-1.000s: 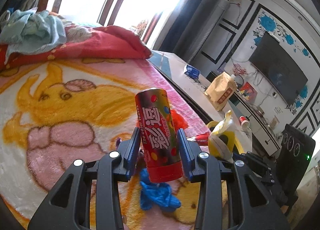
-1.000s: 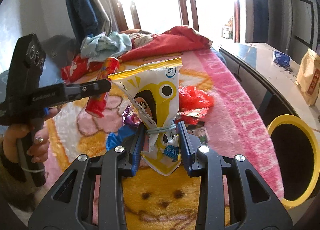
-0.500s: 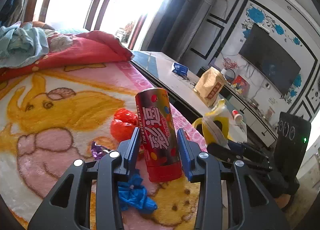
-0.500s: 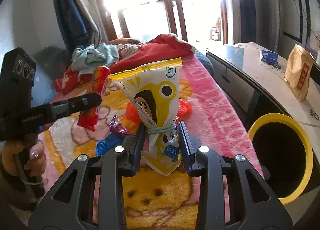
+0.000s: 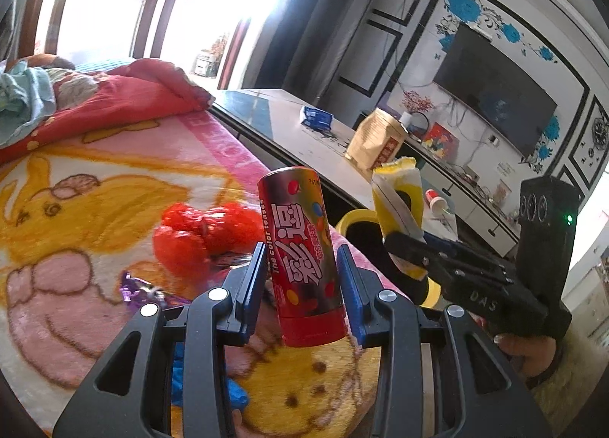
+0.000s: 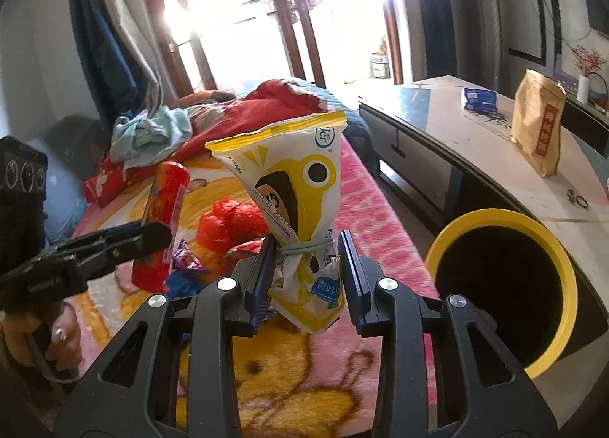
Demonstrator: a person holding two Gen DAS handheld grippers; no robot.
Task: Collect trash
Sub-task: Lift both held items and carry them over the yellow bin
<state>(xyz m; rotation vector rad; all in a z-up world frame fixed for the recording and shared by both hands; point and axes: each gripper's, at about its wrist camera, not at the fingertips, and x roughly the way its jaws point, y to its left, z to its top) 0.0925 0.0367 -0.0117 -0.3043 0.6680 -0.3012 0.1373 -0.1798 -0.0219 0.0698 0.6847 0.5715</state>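
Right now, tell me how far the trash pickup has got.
Done: nothing visibly binned; the yellow bin interior is too dark to tell. In hand: the left claw grips a red candy tube, the right claw a yellow snack bag. Left on the blanket: red bag, purple wrapper, blue scrap.

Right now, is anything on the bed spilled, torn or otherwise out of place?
Loose litter lies on the blanket: a crumpled red bag, a purple wrapper and blue plastic. The yellow snack bag in the right gripper has its top torn open.
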